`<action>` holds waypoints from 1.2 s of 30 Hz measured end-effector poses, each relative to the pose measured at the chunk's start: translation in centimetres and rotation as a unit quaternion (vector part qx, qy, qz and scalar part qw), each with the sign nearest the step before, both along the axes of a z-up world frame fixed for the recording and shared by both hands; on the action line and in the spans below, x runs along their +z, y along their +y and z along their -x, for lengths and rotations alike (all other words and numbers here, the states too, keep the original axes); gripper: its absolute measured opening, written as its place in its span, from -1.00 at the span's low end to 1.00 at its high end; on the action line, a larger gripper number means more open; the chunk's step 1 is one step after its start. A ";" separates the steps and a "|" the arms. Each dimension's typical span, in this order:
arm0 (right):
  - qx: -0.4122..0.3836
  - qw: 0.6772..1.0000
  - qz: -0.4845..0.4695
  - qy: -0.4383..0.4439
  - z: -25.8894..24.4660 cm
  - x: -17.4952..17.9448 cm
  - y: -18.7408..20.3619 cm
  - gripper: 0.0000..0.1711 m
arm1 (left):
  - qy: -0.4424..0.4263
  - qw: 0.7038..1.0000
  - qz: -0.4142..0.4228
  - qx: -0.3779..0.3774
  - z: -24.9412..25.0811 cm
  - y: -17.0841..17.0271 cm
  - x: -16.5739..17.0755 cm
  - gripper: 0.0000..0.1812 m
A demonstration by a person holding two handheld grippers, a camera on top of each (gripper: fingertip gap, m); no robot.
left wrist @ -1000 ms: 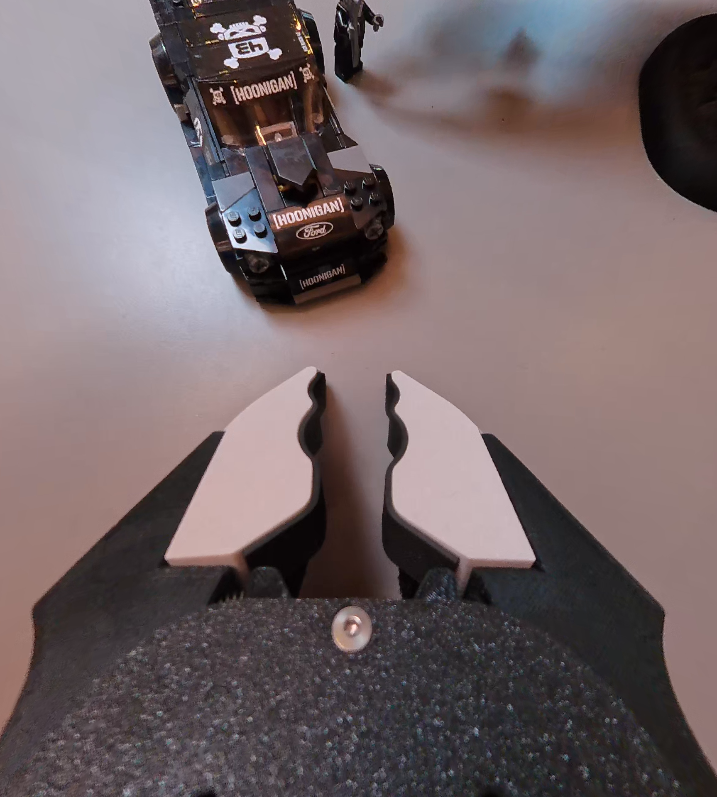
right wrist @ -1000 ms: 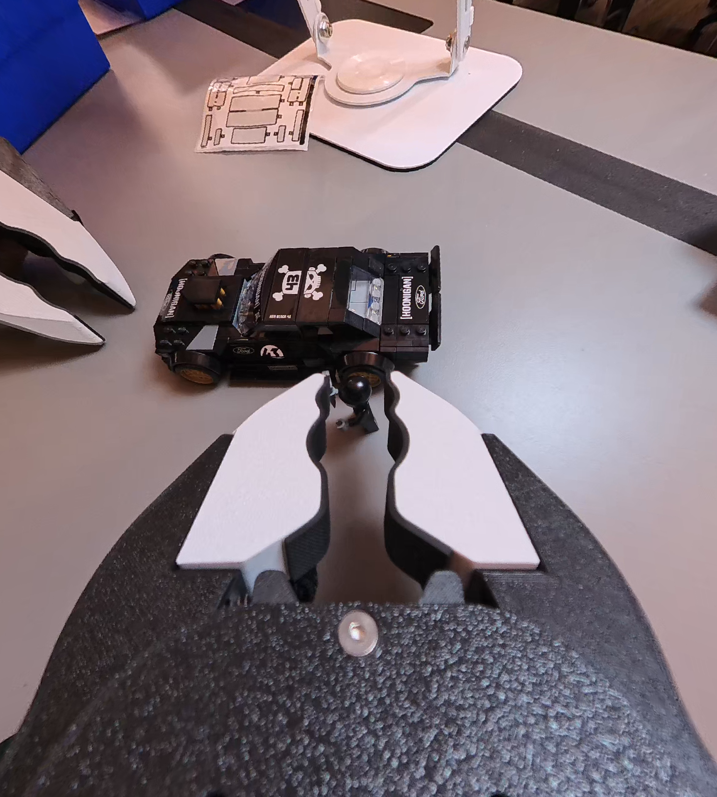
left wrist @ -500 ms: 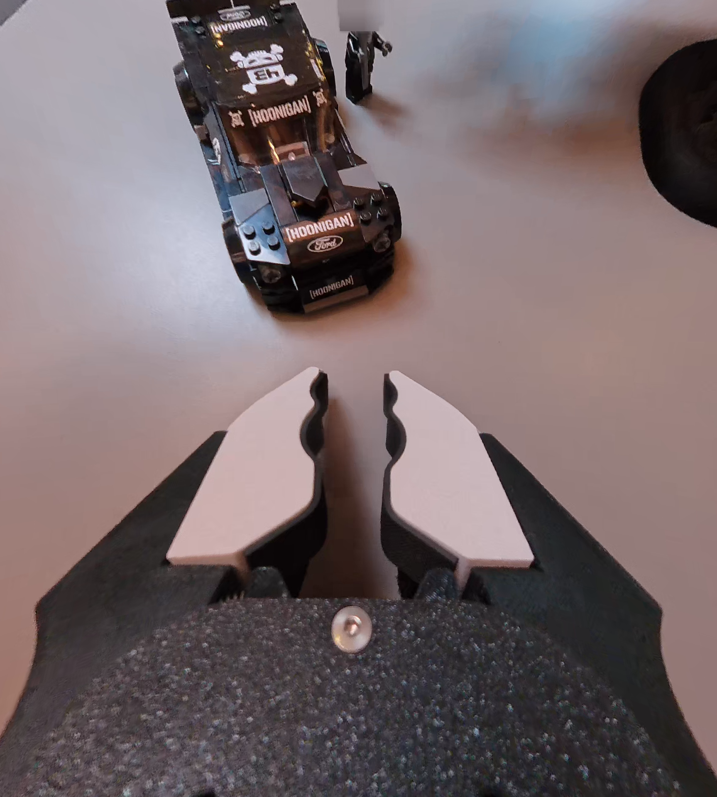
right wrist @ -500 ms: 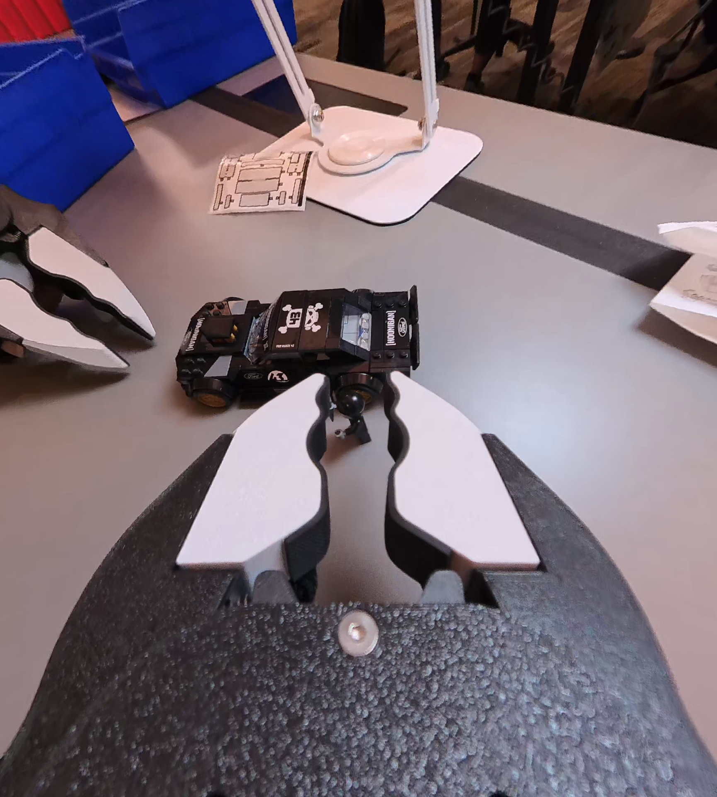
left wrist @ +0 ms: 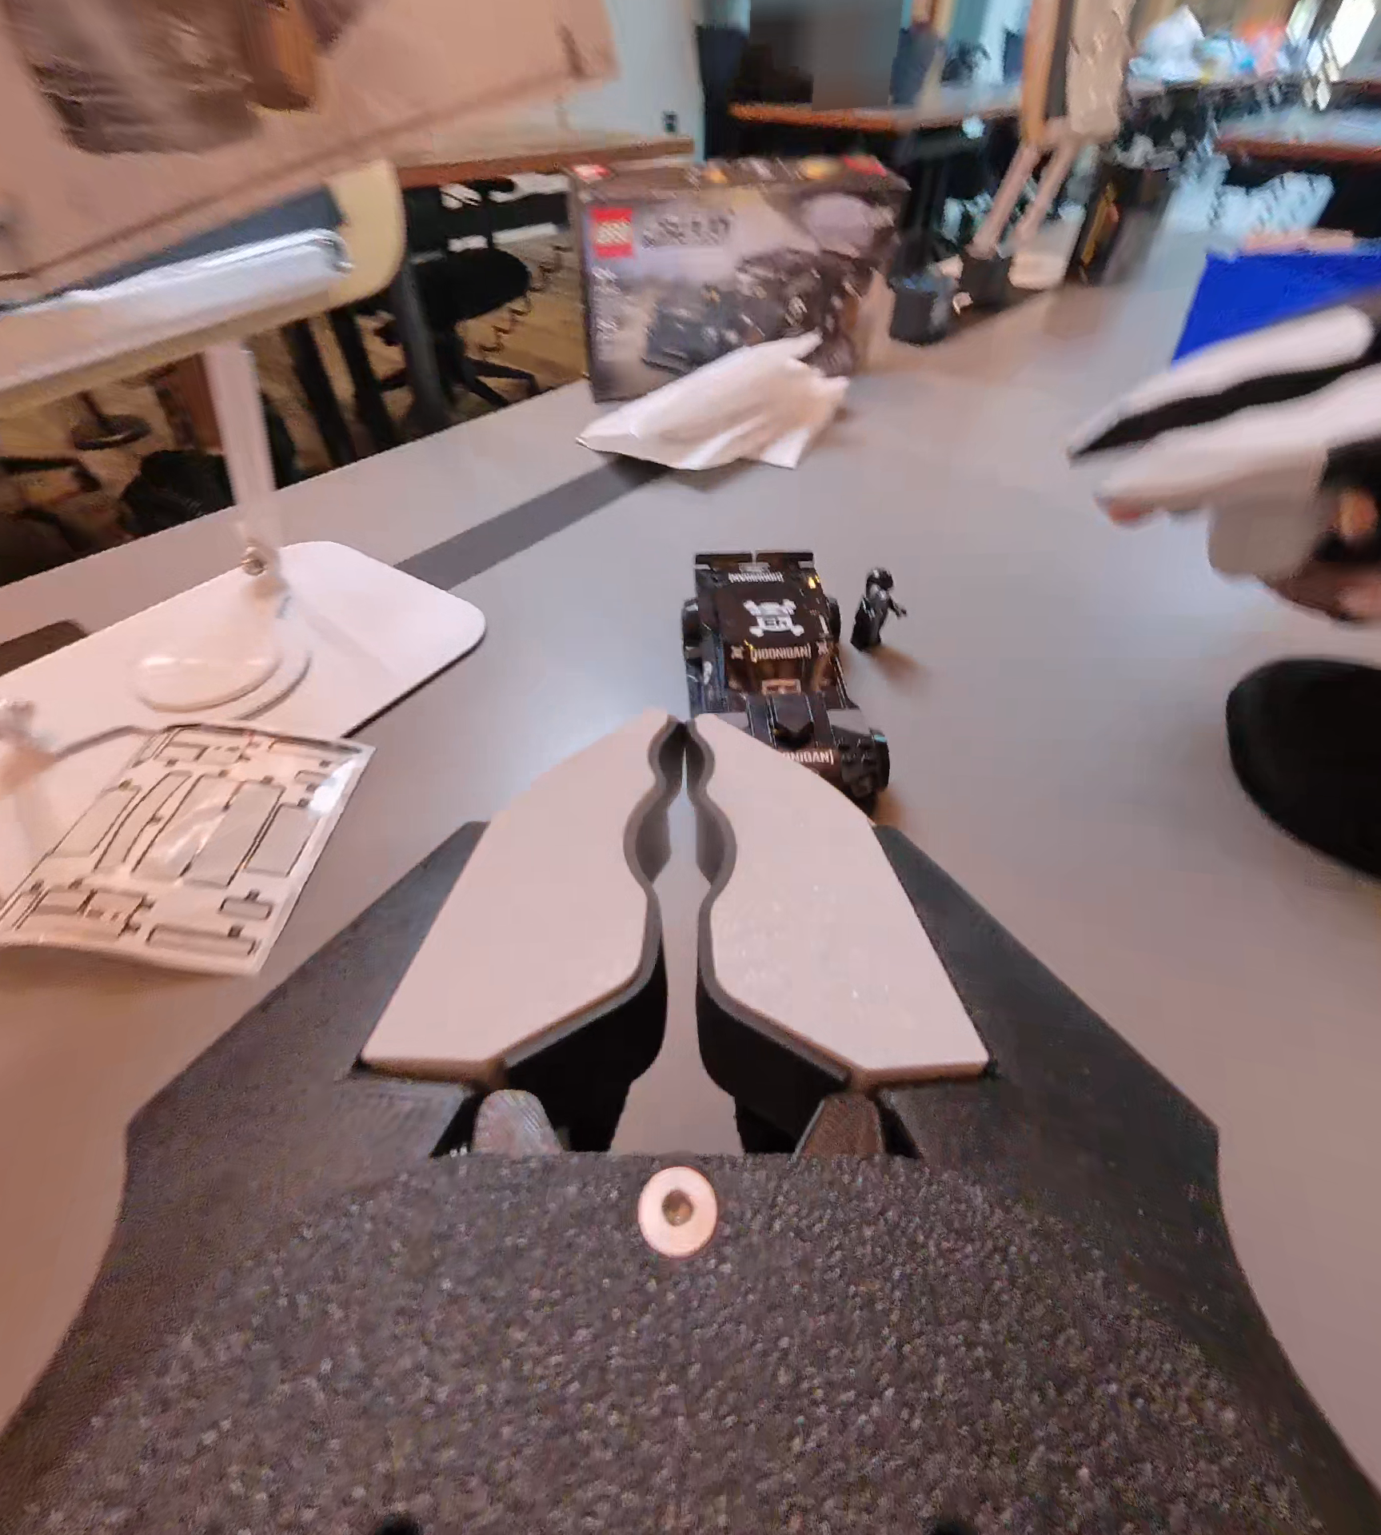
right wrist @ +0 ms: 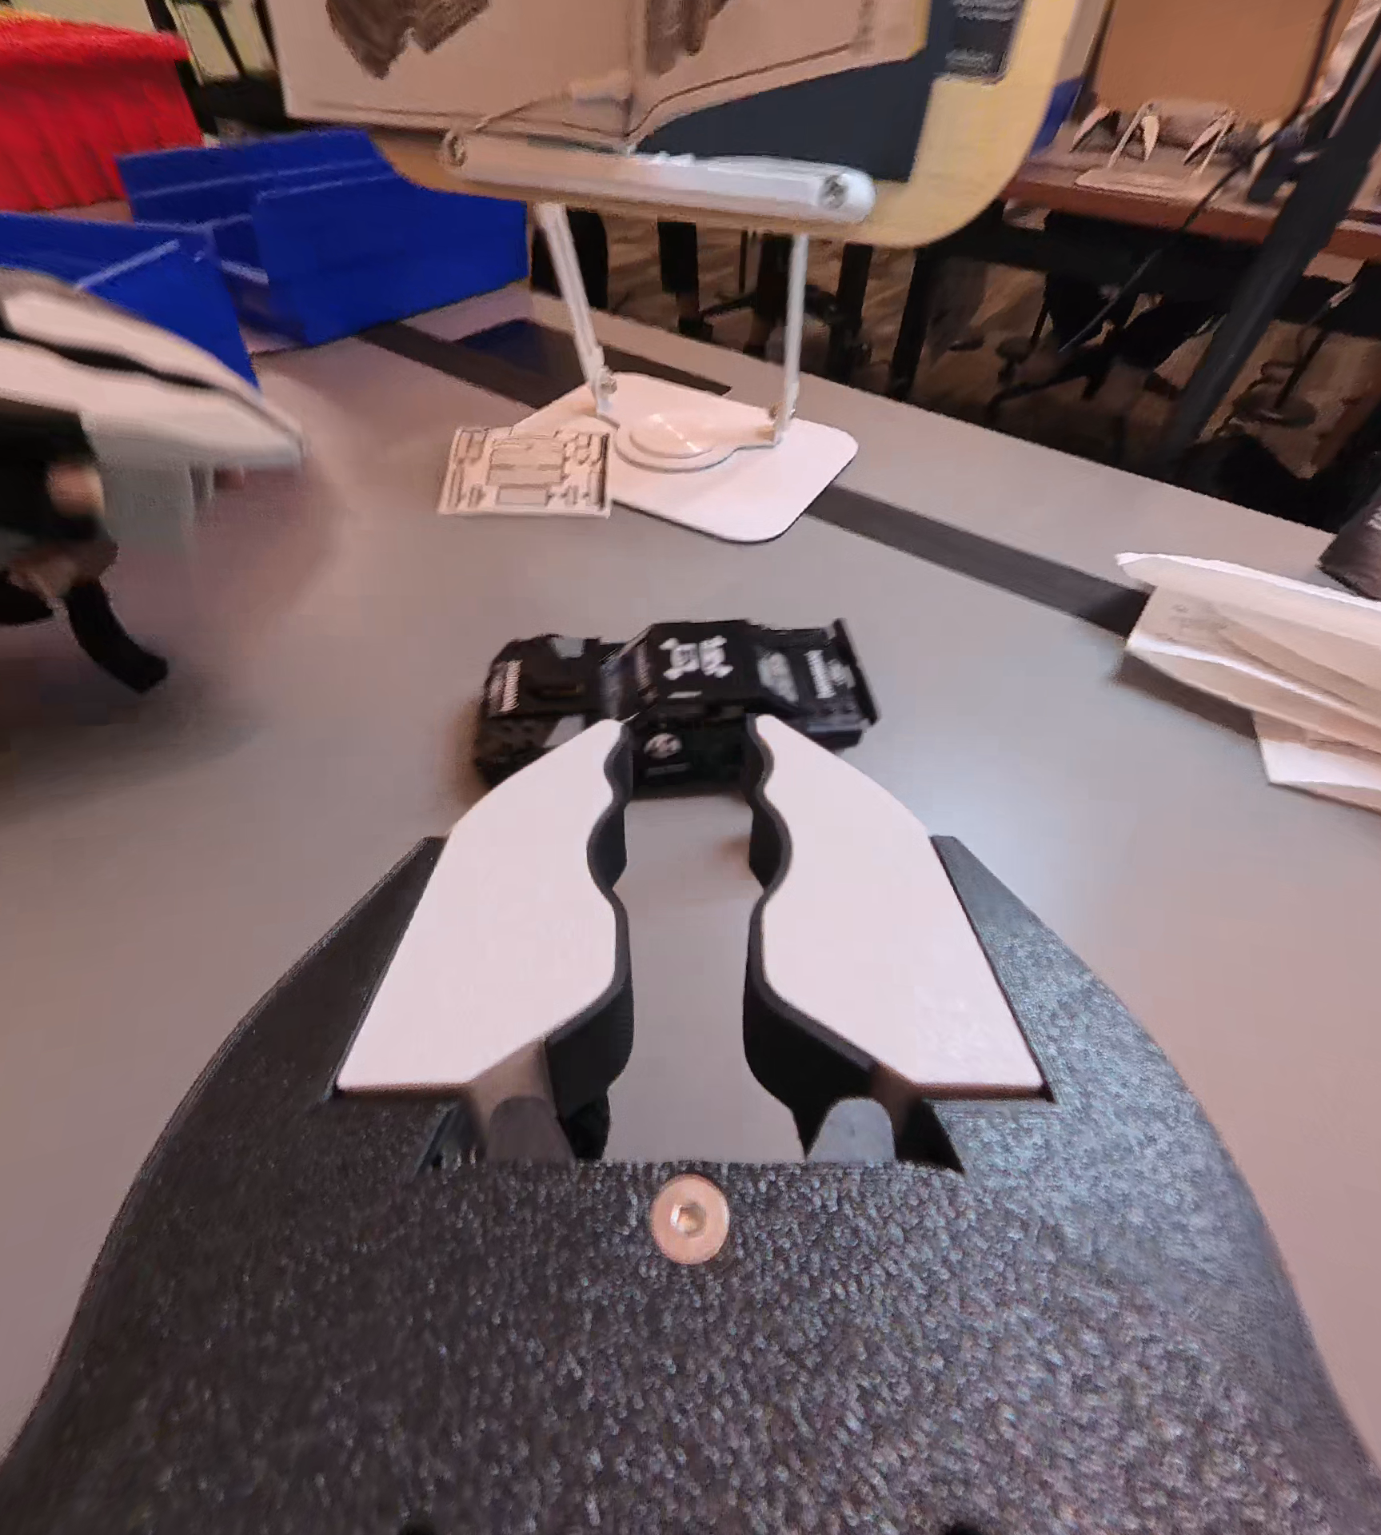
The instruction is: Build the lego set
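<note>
As your table reads from left to right, these are the lines to check:

Sticker sheet: the white sheet of peeled sticker outlines point(left wrist: 163, 847) lies flat at your far left, its upper edge touching the white flat-based stand point(left wrist: 388, 619); every outline looks emptied, so by my judgement the stickers are all used.

Left gripper: your black two-finger left gripper with pale grey pads point(left wrist: 685, 735) is clenched on nothing, its tips almost touching, raised just short of the car's nose.

Car: the black brick-built race car with white decals point(left wrist: 778, 664) sits on its wheels on the grey tabletop point(left wrist: 1085, 831), mid-table, nose toward your left gripper and its side toward your right one. Body, roof, rear wing and decals all appear in place.

Figure: the small black minifigure point(left wrist: 878, 610) stands upright just beside the car, not touching it, on your right-hand side of it.

Right gripper: your matching right gripper point(right wrist: 687, 735) is released and empty, jaws apart, pointing at the car's flank.

Leftovers: crumpled white paper bags point(right wrist: 1293, 681) and the dark printed set box point(left wrist: 737, 274) lie farther back.

Progress: you seem finished, as no loose bricks show. Whether the figure belongs inside the car I cannot tell.
</note>
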State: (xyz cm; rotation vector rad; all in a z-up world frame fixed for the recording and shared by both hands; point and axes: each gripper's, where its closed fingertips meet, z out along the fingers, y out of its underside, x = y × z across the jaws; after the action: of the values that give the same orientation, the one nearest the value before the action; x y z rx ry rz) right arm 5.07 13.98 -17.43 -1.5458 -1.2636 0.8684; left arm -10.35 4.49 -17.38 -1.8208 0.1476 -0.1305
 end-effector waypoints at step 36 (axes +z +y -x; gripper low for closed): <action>-0.069 0.992 -0.103 0.036 -0.7 -1.5 -5.8 -1.00 | 0.040 0.985 0.011 0.165 2.1 -9.8 -2.9 -0.83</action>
State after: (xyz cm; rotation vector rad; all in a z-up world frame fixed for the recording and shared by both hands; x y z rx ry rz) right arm 5.80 8.17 -18.96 -1.4063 -1.1432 0.6767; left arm -12.42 -5.29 -20.26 -1.8481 -0.1015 0.1752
